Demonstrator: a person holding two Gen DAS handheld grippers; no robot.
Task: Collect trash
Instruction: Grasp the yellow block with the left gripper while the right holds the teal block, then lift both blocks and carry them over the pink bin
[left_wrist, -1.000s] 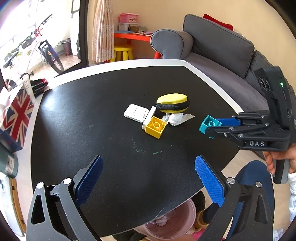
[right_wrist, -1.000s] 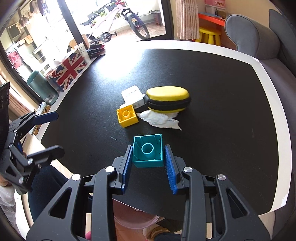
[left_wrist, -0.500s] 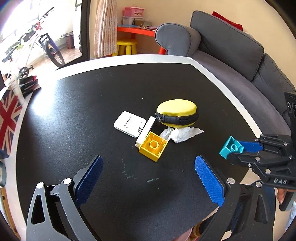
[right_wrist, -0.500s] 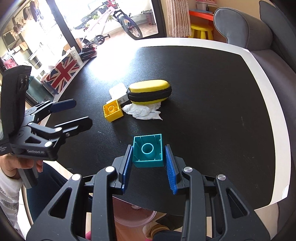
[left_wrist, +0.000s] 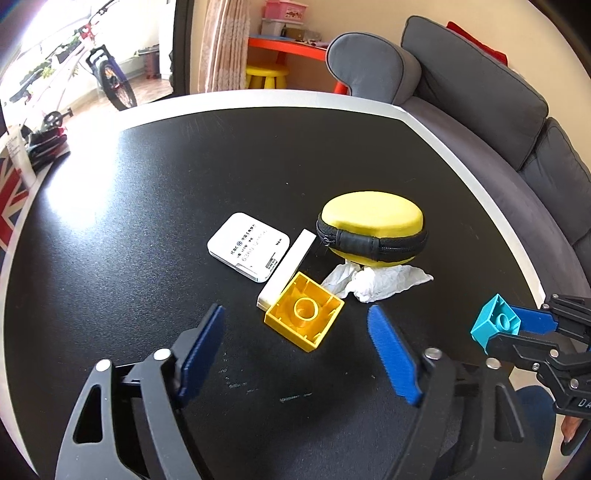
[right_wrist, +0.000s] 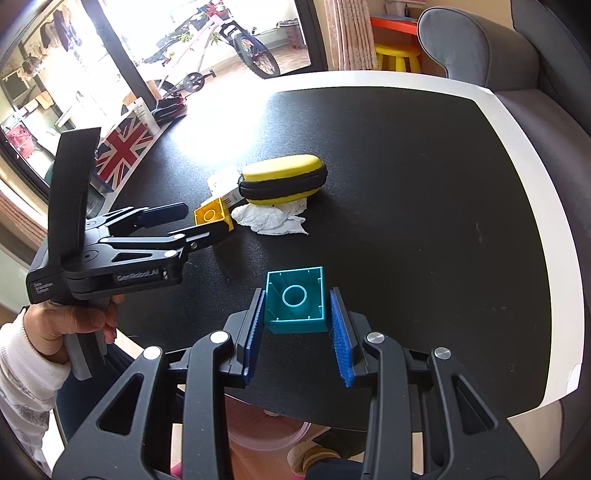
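The right gripper (right_wrist: 295, 325) pinches a hollow teal plastic building block (right_wrist: 295, 300) between its blue ribbed pads, the block's open underside with its ring facing the camera, held above the near edge of the round black table with a white rim (right_wrist: 517, 122). The left gripper (left_wrist: 295, 354) hangs over the near part of the table with its jaws spread wide and nothing between them; in the right wrist view it reaches in from the table's left edge, one fingertip (right_wrist: 218, 233) just beside the yellow block. The crumpled white tissue (left_wrist: 373, 282), the trash here, lies near the middle of the table, touching the lower front of a yellow oval zip case with a black band (left_wrist: 371, 230). Just beside the tissue, toward the left edge, a hollow yellow plastic building block (left_wrist: 304, 319) lies open side up, its cavity holding only its moulded ring. It touches the end of a slim white rectangular bar (left_wrist: 286, 267), which lies against a flat white square device with printed characters (left_wrist: 247, 249). Below the near edge, on the floor, the rim of a translucent pink basin (right_wrist: 266, 439) shows; its contents cannot be made out. A Union Jack patterned box (right_wrist: 123, 149) stands at the table's far left edge.
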